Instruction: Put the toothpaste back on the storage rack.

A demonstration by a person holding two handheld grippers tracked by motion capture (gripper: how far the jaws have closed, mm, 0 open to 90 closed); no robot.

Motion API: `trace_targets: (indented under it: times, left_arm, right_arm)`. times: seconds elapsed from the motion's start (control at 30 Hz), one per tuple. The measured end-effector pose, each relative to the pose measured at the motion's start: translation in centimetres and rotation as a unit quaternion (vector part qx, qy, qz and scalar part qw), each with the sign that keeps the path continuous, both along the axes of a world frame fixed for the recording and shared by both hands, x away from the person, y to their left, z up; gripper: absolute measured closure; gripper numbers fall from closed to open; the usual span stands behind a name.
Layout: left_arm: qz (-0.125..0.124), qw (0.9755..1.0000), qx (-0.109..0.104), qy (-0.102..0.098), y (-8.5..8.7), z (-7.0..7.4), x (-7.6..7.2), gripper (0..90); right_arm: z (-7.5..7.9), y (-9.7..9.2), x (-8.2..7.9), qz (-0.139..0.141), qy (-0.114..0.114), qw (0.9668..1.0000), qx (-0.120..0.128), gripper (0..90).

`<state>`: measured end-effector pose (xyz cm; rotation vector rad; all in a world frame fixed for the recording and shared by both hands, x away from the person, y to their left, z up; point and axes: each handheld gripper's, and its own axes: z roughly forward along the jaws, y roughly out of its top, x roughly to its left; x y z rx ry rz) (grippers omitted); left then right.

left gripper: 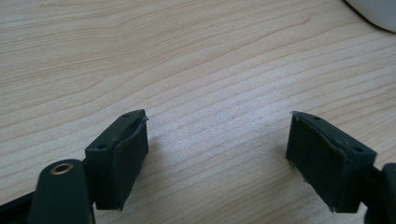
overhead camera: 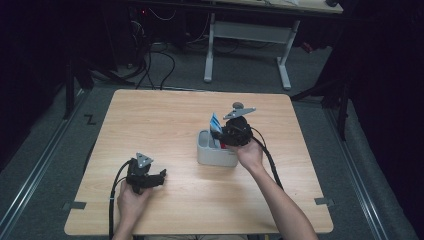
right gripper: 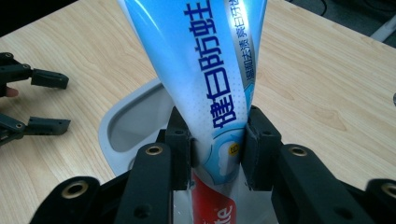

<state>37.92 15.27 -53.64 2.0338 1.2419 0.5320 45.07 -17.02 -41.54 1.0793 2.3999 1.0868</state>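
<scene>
The right tool point(right gripper: 217, 149) pinches a blue-and-white toothpaste tube point(right gripper: 205, 70) above the grey plastic holder point(overhead camera: 212, 152). The left tool point(left gripper: 217, 158), jaws wide apart and empty, rests low over the pale wooden worktop point(overhead camera: 150, 125).

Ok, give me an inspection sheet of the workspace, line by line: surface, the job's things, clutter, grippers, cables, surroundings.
Surface: light wooden table, bare wood in front of the left gripper.
Job's things: blue and white toothpaste tube standing in a grey holder near the table's middle.
Clutter: nothing seen.
Grippers: right gripper shut on the toothpaste tube above the holder; left gripper open, low over the table, holding nothing.
Cables: a black cable trails from each gripper toward the near edge.
Surroundings: dark room, white-legged desk beyond, cables on the floor.
</scene>
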Motion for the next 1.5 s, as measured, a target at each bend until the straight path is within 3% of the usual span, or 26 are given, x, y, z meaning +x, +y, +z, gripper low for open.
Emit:
trace_targets:
  times: [0.6, 0.7, 0.83, 1.5]
  left_arm:
    - [0.000, 1.0000, 0.000, 0.000, 0.0, 0.0, 0.0, 21.2]
    - [0.000, 1.0000, 0.000, 0.000, 0.0, 0.0, 0.0, 21.2]
    - [0.000, 1.0000, 0.000, 0.000, 0.0, 0.0, 0.0, 21.2]
    - [0.001, 1.0000, -0.001, -0.001, 0.0, 0.0, 0.0, 21.2]
  right_arm:
    - [-0.4, 0.1, 0.0, 0.005, -0.002, 0.9999, 0.015, 60.9]
    - [-0.3, -0.4, -0.1, 0.004, 0.000, 0.9994, 0.033, 55.1]
    - [0.0, -0.8, -0.5, 0.002, -0.015, 0.9991, 0.039, 54.8]
    - [1.2, -3.9, -1.8, -0.018, -0.030, 0.9973, 0.065, 54.5]
